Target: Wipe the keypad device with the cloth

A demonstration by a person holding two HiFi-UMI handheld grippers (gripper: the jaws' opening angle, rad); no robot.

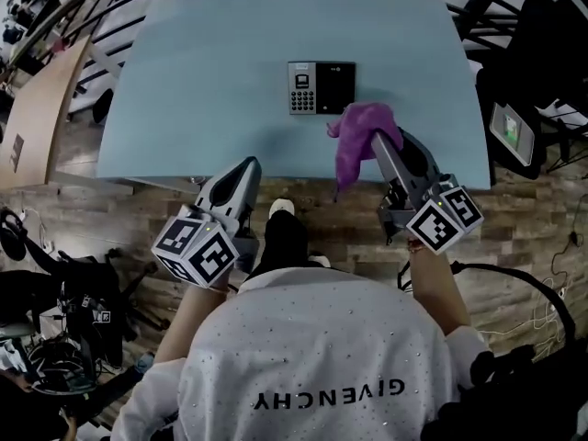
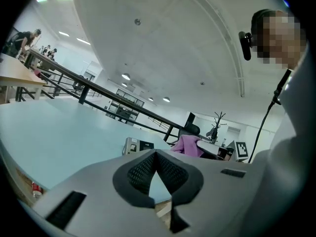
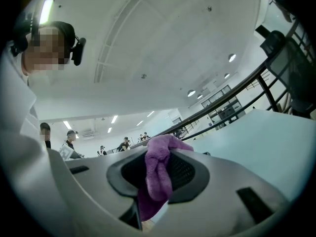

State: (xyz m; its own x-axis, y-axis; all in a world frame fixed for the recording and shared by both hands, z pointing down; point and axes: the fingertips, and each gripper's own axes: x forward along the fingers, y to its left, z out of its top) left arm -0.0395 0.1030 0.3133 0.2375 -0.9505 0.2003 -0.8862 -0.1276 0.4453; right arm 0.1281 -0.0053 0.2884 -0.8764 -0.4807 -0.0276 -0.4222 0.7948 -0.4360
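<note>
While your right tool (image 1: pixel 378 142) clamps the cloth (image 1: pixel 361 123) near the keypad device (image 1: pixel 321 87), your left tool (image 1: pixel 249 163) is closed; nothing in it.

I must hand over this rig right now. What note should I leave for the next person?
Left gripper: shut, empty, near the table's front edge.
Right gripper: shut on the purple cloth.
Keypad device: lies flat on the table, beyond the cloth and slightly to its left, not touched.
Done: the cloth is picked up.
Left: bring the cloth onto the device and wipe it.
</note>
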